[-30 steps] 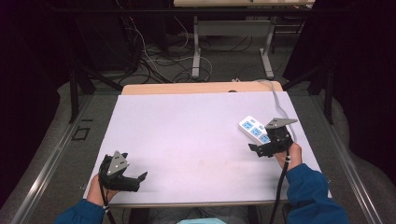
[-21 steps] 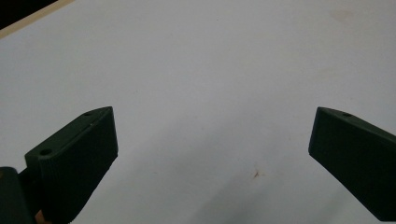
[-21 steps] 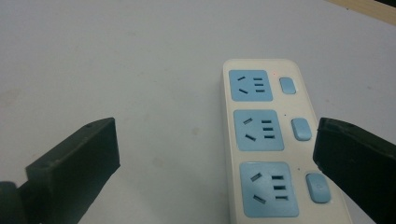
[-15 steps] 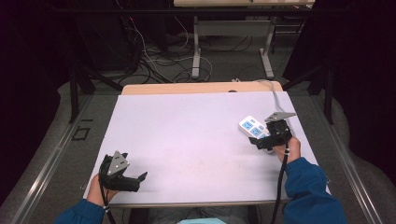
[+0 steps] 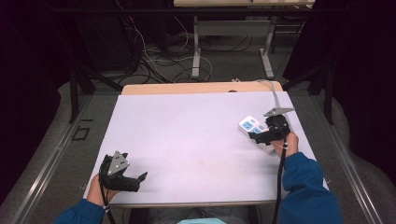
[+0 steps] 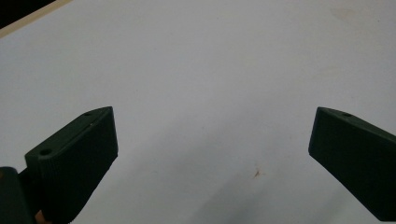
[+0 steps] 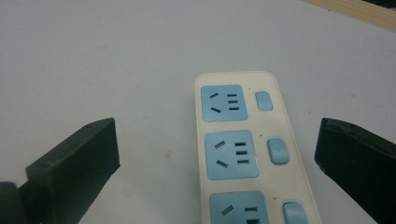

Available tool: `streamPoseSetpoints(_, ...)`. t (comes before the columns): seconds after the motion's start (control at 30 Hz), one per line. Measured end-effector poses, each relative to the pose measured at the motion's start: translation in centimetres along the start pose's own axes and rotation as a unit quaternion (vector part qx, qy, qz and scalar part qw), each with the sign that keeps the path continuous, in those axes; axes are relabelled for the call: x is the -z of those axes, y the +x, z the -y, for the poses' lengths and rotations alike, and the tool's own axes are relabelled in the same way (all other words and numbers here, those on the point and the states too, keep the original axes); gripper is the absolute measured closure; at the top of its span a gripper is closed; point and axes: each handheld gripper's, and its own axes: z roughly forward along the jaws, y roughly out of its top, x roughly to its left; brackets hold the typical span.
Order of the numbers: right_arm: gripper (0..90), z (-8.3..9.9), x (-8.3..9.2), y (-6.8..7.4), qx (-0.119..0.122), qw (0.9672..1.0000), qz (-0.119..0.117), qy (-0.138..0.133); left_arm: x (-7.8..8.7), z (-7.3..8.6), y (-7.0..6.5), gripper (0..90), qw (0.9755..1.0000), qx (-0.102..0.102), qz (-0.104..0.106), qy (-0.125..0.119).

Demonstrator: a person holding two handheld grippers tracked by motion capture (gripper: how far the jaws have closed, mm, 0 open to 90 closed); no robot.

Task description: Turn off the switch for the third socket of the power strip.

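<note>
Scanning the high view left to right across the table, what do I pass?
Left tool, jaws open, at the near left corner → bare white table top → power strip → right tool, open over the strip.

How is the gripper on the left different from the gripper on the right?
The left hand-held gripper sits at the near left corner of the table, over bare surface; the right hand-held gripper is at the far right, over a white power strip.
Between the left one's jaws is plain table; between the right one's jaws lie the strip's blue sockets and switches.
Both are black, open wide, and held in a hand with a blue sleeve.
</note>
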Motion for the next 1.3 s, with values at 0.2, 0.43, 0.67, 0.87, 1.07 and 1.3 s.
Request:
streamPoseSetpoints(0.2, 0.0, -0.3, -0.5, -0.5, -0.011, 0.9999, 0.003, -0.003, 0.0, 0.0, 0.0, 1.3, 1.0000, 0.000, -0.001, 0.000)
streamPoseSetpoints(0.43, 0.0, -0.4, -1.0, -0.8, -0.017, 0.9998, 0.006, 0.003, 0.0, 0.0, 0.0, 1.3, 1.0000, 0.000, 0.000, 0.000)
streamPoseSetpoints(0.67, 0.0, -0.7, -1.3, -1.5, -0.033, 0.9994, 0.009, -0.002, 0.0, 0.0, 0.0, 1.3, 1.0000, 0.000, -0.001, 0.000)
streamPoseSetpoints(0.87, 1.3, -0.9, -1.6, -1.8, -0.038, 0.9992, 0.012, -0.004, 0.0, 0.0, 0.0, 1.4, 1.0000, -0.001, -0.001, 0.000)
streamPoseSetpoints(1.07, 7.6, -1.2, -1.9, -1.9, -0.034, 0.9992, 0.018, -0.010, 0.0, 0.0, 0.0, 1.4, 1.0000, -0.001, -0.001, 0.001)
streamPoseSetpoints(1.3, 22.6, -1.3, -2.1, -2.0, -0.034, 0.9991, 0.024, -0.009, 0.0, 0.0, 0.0, 1.4, 1.0000, -0.002, -0.002, 0.001)
